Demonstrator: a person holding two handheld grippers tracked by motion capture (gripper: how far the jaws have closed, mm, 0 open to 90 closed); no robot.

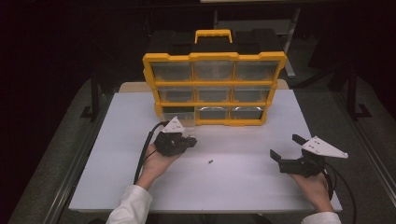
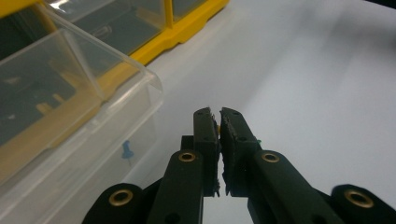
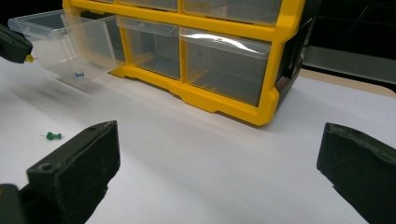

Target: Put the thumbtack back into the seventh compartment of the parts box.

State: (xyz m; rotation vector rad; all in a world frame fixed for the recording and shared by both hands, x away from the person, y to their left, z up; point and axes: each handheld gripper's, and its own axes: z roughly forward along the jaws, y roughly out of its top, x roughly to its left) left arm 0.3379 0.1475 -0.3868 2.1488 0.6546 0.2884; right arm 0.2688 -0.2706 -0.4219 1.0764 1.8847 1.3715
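My left gripper (image 2: pixel 219 114) pinches a yellow pin over the open drawer (image 2: pixel 116 100); right gripper (image 3: pixel 219 154) apart. Slight tilt, pin misses onto desk (image 1: pixel 243 182).

White table (image 1: pixel 261 186), grey carpet floor (image 1: pixel 46 172), dark unlit bkgd

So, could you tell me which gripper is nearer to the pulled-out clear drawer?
The left. The left gripper is just in front of the clear drawer at the organizer's bottom left. The right gripper sits far off toward the table's right edge, jaws open.
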